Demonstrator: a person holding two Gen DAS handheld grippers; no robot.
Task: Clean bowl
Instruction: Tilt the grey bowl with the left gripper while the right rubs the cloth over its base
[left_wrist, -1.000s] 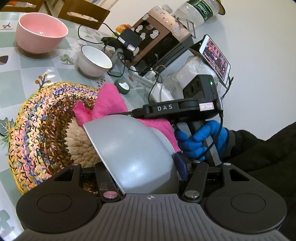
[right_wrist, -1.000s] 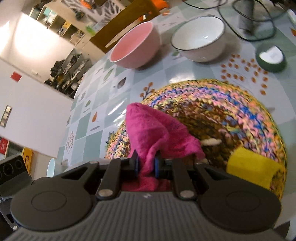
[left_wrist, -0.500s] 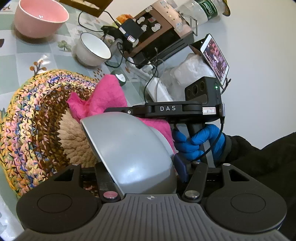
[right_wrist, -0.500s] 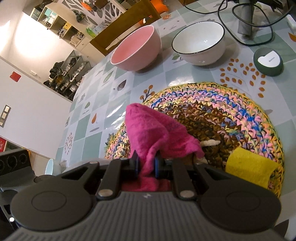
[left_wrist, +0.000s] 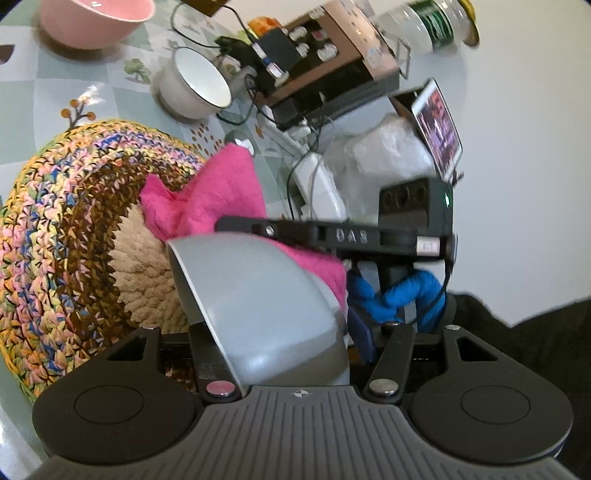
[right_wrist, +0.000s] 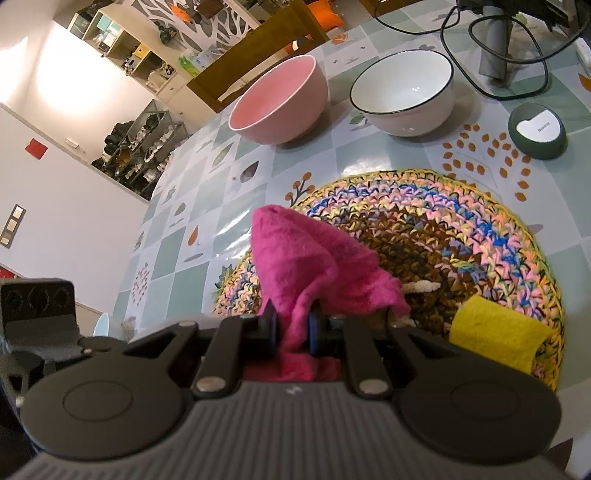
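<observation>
Between the left gripper's matt black plastic jaws sits a grey bowl with a smooth, satin outside that looks like glazed ceramic or plastic; which one is unclear. The right gripper's jaws pinch a fuzzy pink cloth, soft and napped. Ahead of both lies a coarse crocheted mat of many-coloured yarn, and to the right of the right jaws a porous yellow sponge. Farther ahead, a matt pink bowl and a glossy white bowl stand on the desk's shiny printed cover.

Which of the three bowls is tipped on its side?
The grey bowl in the left gripper; the pink bowl and white bowl stand upright.
</observation>
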